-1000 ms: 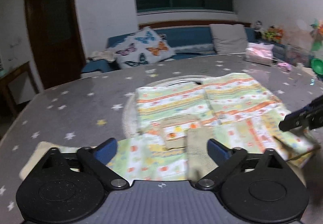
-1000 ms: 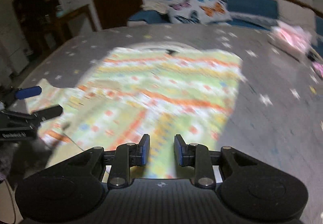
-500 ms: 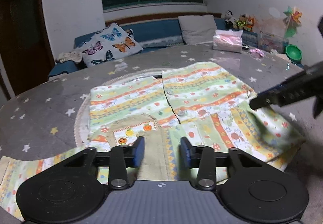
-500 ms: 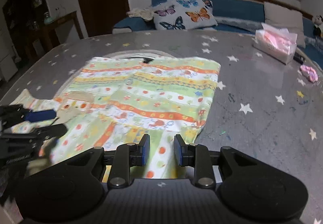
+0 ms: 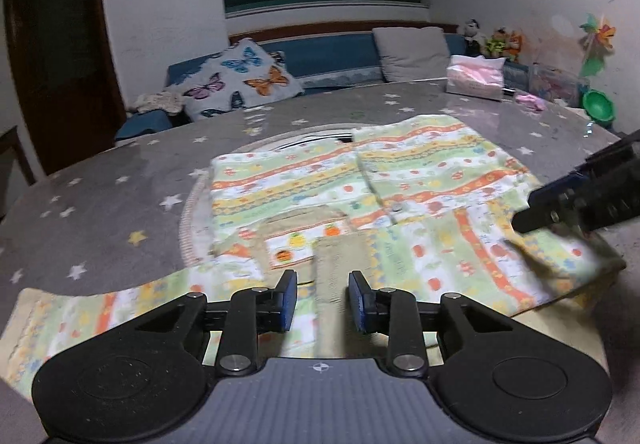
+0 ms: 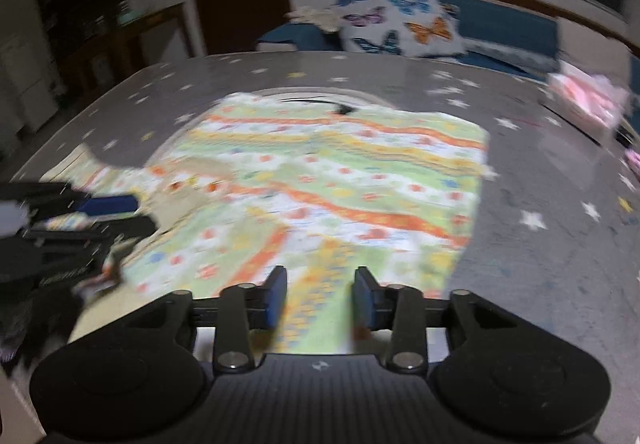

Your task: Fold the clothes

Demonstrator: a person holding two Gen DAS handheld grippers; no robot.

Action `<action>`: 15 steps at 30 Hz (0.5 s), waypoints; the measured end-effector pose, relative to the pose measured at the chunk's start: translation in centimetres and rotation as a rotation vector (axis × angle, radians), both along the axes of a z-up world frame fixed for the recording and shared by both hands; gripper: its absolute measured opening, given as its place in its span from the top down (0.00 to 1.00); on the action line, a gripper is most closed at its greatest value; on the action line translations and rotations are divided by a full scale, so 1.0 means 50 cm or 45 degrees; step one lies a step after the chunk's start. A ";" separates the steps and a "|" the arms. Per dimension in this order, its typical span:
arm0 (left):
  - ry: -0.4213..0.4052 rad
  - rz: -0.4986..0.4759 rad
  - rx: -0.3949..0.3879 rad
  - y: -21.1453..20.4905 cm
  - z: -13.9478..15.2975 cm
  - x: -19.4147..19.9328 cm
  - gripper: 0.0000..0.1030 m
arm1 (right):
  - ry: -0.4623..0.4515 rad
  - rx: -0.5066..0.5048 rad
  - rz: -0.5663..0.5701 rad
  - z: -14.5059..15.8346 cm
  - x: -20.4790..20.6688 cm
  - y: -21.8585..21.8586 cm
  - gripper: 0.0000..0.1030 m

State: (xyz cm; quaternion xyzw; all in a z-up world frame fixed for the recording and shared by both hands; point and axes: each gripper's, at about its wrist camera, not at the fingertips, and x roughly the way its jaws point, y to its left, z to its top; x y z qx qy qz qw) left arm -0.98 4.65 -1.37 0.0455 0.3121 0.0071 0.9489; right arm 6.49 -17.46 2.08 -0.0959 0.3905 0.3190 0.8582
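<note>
A child's patterned shirt [image 5: 404,180], striped in green, orange and yellow, lies spread on a grey star-printed tablecloth [image 5: 100,204], its front opening and a small button visible near the middle. The left gripper [image 5: 322,302] hovers low over the near edge of the garment, by the beige collar band [image 5: 340,264]. Its jaws have just been closing and now stand at a narrow gap with the fabric below them, the pads not pressing on it. The right gripper [image 6: 321,298] sits over the near right part of the shirt; its jaws have just been opening and stand slightly apart, with cloth showing between them but no grip visible, though this view is blurred. A butterfly cushion [image 5: 244,80] rests on a blue sofa [image 5: 332,56] beyond the table, and a pink tissue pack [image 5: 474,78] lies at the far right edge.
</note>
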 end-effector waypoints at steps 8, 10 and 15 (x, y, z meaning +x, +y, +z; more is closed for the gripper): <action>-0.008 0.251 -0.022 0.100 0.010 -0.048 0.47 | -0.037 -0.054 0.243 -0.013 -0.076 0.106 0.63; -0.011 0.329 -0.035 0.132 0.013 -0.061 0.45 | -0.068 -0.055 0.276 -0.006 -0.082 0.127 0.63; -0.031 0.520 -0.062 0.211 0.019 -0.092 0.43 | -0.084 -0.058 0.332 -0.012 -0.080 0.178 0.57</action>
